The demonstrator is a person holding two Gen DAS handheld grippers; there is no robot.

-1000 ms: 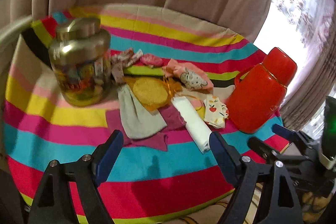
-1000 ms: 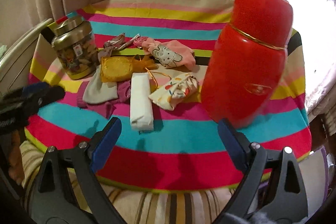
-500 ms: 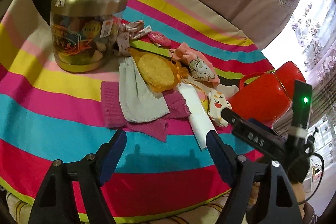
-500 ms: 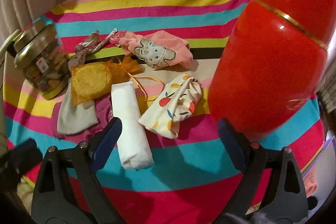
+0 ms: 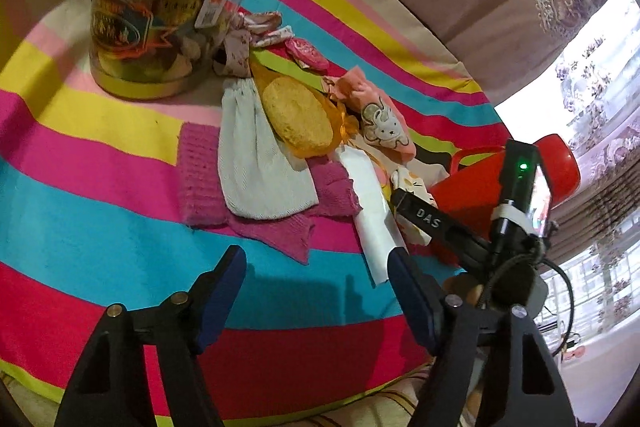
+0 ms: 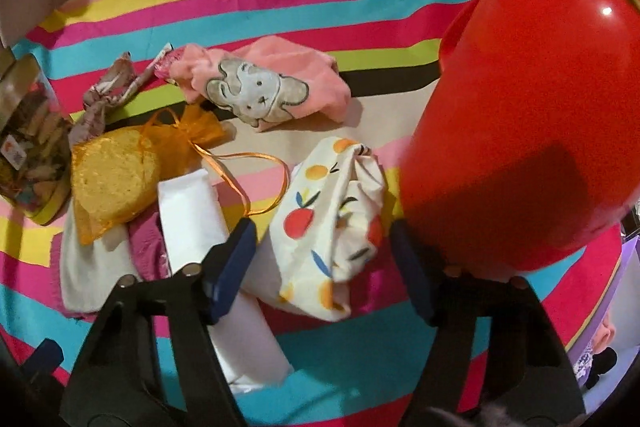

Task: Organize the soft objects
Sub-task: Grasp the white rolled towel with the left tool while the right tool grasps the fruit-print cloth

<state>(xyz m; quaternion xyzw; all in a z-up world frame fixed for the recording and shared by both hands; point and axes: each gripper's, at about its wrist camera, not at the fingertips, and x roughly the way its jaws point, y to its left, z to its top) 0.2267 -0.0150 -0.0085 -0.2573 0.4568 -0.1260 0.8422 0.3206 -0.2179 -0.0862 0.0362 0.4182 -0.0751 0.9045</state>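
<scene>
Soft items lie in a loose pile on a striped tablecloth [image 5: 100, 195]. My right gripper [image 6: 322, 247] is open, its jaws on either side of a white fruit-print pouch [image 6: 332, 223], low over it. A white rolled cloth [image 6: 192, 211] lies under its left finger. My left gripper [image 5: 314, 267] is open and empty above the cloth, just short of a magenta knit cloth [image 5: 200, 179] and a grey-white cloth [image 5: 260, 163]. An orange mesh bag [image 5: 298, 115] with a yellow sponge and a pink elephant cloth [image 6: 260, 87] lie behind.
A gold-lidded jar [image 5: 160, 7] stands at the back left. A tall red thermos [image 6: 532, 115] stands close to the right of the fruit pouch. A small patterned cloth [image 6: 108, 95] and a pink packet [image 5: 306, 53] lie at the rear. Curtains hang behind the round table.
Both grippers have moved forward and down toward the pile. The right gripper now straddles the fruit-print pouch; the left has closed in on the magenta and grey cloths.
</scene>
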